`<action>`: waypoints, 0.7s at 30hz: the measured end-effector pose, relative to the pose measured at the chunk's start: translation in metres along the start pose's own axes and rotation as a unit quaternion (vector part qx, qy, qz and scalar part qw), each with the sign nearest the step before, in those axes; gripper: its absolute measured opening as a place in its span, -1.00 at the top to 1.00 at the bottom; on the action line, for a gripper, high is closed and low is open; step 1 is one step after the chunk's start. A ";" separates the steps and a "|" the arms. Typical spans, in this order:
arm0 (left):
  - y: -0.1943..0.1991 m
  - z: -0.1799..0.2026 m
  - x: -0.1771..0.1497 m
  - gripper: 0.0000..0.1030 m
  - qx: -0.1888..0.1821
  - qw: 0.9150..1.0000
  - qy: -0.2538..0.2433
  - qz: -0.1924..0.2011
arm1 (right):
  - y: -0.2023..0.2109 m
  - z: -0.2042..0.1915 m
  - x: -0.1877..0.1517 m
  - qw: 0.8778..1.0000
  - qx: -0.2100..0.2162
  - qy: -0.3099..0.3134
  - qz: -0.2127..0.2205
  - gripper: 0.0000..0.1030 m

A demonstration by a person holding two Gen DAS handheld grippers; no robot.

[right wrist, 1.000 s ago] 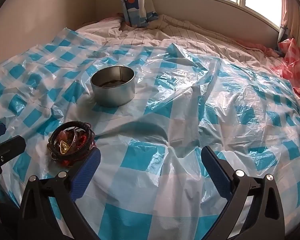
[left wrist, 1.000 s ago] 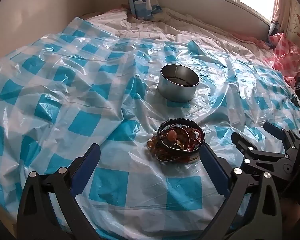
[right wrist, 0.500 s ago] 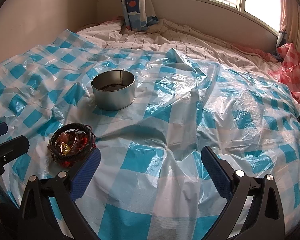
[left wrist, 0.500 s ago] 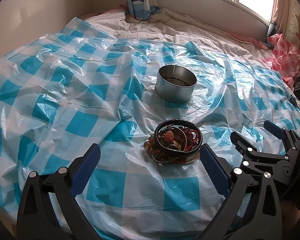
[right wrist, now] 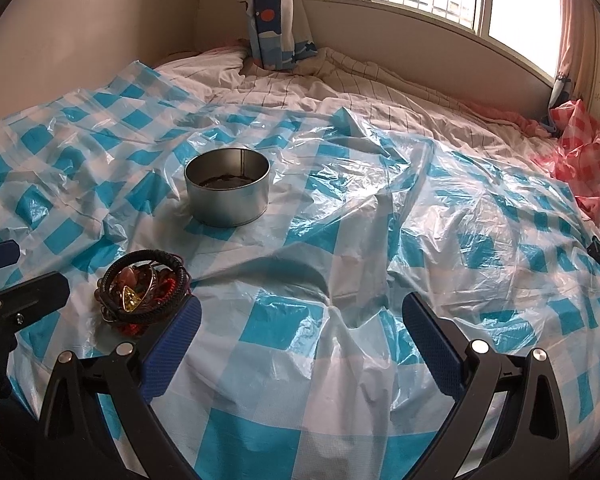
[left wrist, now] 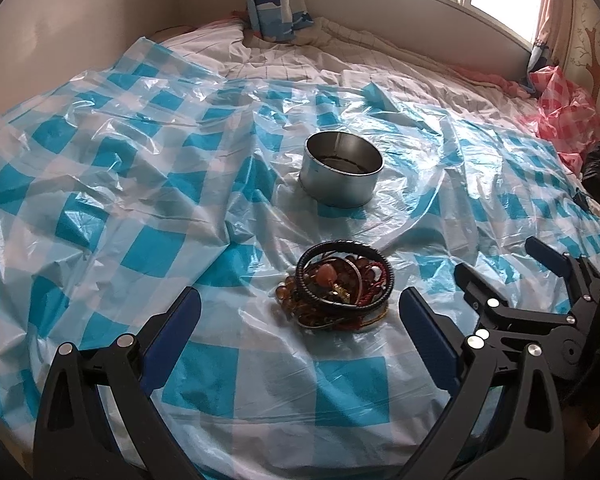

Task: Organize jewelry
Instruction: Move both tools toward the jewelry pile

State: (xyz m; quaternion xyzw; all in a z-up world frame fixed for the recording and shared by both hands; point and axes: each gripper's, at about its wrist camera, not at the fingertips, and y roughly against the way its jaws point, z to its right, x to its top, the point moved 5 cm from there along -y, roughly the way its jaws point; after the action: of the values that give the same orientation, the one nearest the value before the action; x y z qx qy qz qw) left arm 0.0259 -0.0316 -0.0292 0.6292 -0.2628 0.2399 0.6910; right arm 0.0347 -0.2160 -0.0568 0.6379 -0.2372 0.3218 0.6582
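left hand-held gripper apart | right hand-held gripper apart | jewelry pile near tin, plastic sheet

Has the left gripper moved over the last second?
Yes. In its own view the jewelry pile and metal tin sit slightly higher and smaller against the gripper, so it has pulled back a little.

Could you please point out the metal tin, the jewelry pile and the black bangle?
Metal tin (left wrist: 340, 184): left wrist view, on its outer side wall.
Jewelry pile (left wrist: 342, 288): left wrist view, on the beads at its middle.
Black bangle (right wrist: 144, 312): right wrist view, on its near rim.
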 end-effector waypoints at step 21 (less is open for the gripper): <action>-0.051 0.000 0.030 -0.68 0.002 1.000 -0.023 0.007 | -0.009 0.007 -0.001 1.000 0.007 -0.026 0.005 -0.88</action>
State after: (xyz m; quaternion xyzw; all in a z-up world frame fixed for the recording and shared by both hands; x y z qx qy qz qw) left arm 0.0822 -0.0359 -0.0467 0.6341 -0.2827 0.2300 0.6820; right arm 0.0407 -0.2225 -0.0632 0.6498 -0.2550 0.3097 0.6457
